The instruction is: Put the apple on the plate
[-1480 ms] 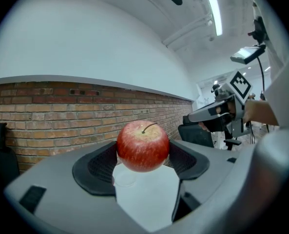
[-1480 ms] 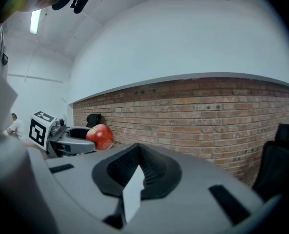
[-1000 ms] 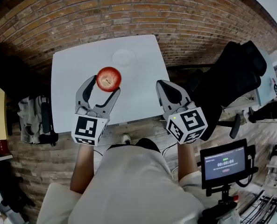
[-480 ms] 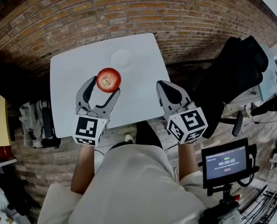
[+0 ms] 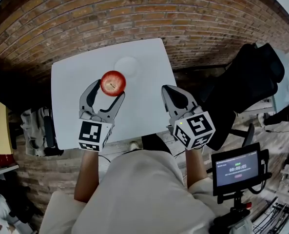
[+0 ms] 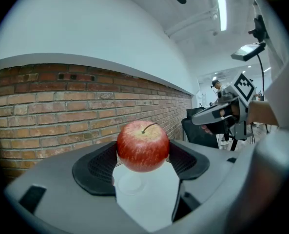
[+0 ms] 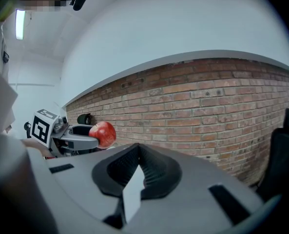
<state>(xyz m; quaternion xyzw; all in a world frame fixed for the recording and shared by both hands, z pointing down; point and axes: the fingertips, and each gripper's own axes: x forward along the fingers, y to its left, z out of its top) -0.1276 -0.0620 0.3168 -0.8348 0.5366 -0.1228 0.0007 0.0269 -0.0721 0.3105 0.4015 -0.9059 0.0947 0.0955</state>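
A red apple (image 5: 113, 83) hangs in the air above the white table (image 5: 71, 106), held between the jaws of my left gripper (image 5: 107, 87), which is shut on it. In the left gripper view the apple (image 6: 143, 146) sits stem up between the black pads (image 6: 95, 168), and the clear plate (image 6: 131, 183) shows on the table just below and beyond it. In the head view that small round plate (image 5: 126, 67) lies near the table's far edge, ahead of the apple. My right gripper (image 5: 172, 95) hovers over the table's right edge, jaws shut with nothing between them; its own view shows the apple (image 7: 103, 133) off to its left.
A brick wall (image 5: 134, 13) runs behind the table. A black office chair (image 5: 246, 82) stands to the right of the table, a monitor on a stand (image 5: 237, 168) lower right, and dark bags and clutter (image 5: 34, 126) to the left.
Both grippers hold nearly the same place in the view, while the table and plate have slid slightly nearer beneath the apple. The left gripper keeps its hold on the apple.
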